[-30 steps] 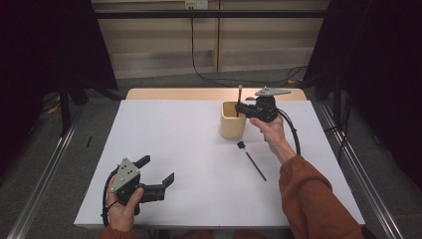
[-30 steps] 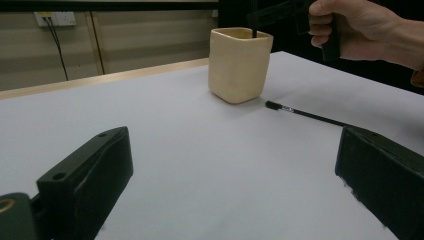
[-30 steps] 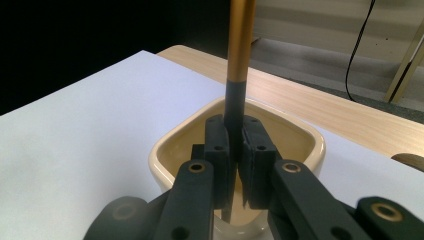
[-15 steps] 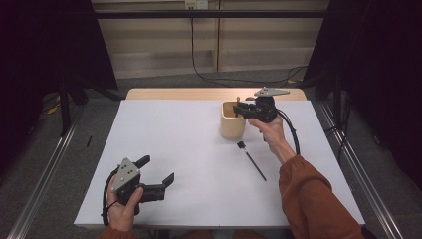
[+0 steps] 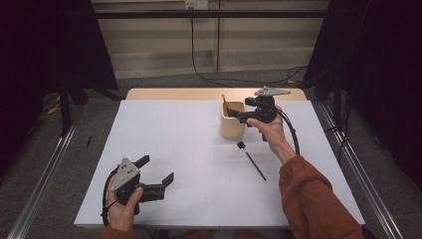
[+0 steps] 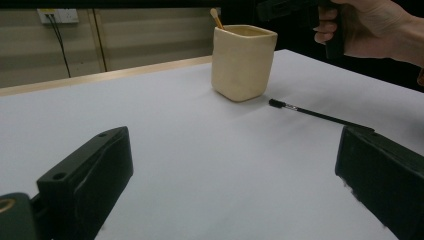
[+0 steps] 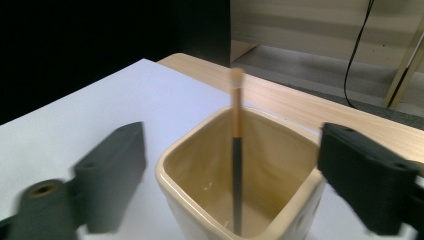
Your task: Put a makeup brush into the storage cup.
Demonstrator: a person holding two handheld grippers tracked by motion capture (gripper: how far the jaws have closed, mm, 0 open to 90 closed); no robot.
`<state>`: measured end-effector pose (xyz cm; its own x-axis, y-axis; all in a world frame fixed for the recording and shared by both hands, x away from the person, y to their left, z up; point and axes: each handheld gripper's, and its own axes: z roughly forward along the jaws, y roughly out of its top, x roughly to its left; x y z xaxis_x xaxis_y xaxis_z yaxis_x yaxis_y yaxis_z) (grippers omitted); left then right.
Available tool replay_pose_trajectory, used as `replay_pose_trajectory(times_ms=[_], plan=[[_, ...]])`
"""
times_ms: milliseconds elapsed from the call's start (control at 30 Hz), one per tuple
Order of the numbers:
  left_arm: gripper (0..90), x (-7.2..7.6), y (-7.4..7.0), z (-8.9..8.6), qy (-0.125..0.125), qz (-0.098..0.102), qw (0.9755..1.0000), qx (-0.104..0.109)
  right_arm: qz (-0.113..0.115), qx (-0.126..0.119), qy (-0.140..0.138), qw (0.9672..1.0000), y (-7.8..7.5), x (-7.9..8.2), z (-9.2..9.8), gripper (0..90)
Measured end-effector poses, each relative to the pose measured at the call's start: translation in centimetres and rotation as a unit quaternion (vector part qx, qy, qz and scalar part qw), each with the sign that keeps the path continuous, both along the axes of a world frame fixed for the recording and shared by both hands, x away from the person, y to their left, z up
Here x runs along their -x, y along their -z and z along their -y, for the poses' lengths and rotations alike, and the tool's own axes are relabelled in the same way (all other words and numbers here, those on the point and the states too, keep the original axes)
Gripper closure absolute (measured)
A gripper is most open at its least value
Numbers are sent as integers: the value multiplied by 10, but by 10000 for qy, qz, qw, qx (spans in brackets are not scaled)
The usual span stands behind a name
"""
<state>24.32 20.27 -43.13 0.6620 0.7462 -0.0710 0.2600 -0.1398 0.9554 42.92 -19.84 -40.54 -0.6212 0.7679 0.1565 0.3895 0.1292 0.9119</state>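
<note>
A cream square cup point(image 5: 233, 127) stands at the table's back middle. In it leans a brush point(image 5: 224, 101) with a black handle and a tan tip, seen close in the right gripper view as brush point(image 7: 236, 150) inside cup point(image 7: 185, 200). My right gripper point(image 5: 234, 115) hovers open just over the cup's rim, jaws either side of the brush and apart from it point(image 7: 232, 137). A second, black brush point(image 5: 251, 160) lies flat on the table in front of the cup. My left gripper point(image 5: 157, 169) rests open and empty near the front left, facing the cup point(image 6: 242, 62).
A white sheet covers the table point(image 5: 189, 149), with a bare wooden strip along its far edge. In the left gripper view the lying brush point(image 6: 315, 112) points away from the cup, and the person's right hand point(image 6: 370, 25) hangs above it. Metal rails run along both sides.
The brush that stood up beside the right gripper's jaws has dropped into the cup and now leans there. The right gripper stands open. The left gripper has not moved.
</note>
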Motion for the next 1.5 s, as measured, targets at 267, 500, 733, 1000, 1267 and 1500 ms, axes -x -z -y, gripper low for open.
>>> replay_pose_trajectory(times_ms=[267,500,733,1000,1267,1500], plan=[[19,-2,1,-1,-27,-30,10000,19,69,-21,-30,10000,-3,3,2,23],[20,-2,1,-3,-154,-34,9999,51,78,8,45,10000,-8,9,12,34],[20,-3,1,-3,-160,-37,9999,44,64,-29,23,10000,-10,21,26,15],[22,-3,1,-5,-260,-31,9996,87,178,-140,39,9997,-10,33,33,14],[20,-3,1,-6,-244,-47,9996,95,295,-202,38,9994,-13,46,40,20],[20,-3,1,-5,-233,-40,9997,80,328,-134,87,9993,-10,59,48,29]])
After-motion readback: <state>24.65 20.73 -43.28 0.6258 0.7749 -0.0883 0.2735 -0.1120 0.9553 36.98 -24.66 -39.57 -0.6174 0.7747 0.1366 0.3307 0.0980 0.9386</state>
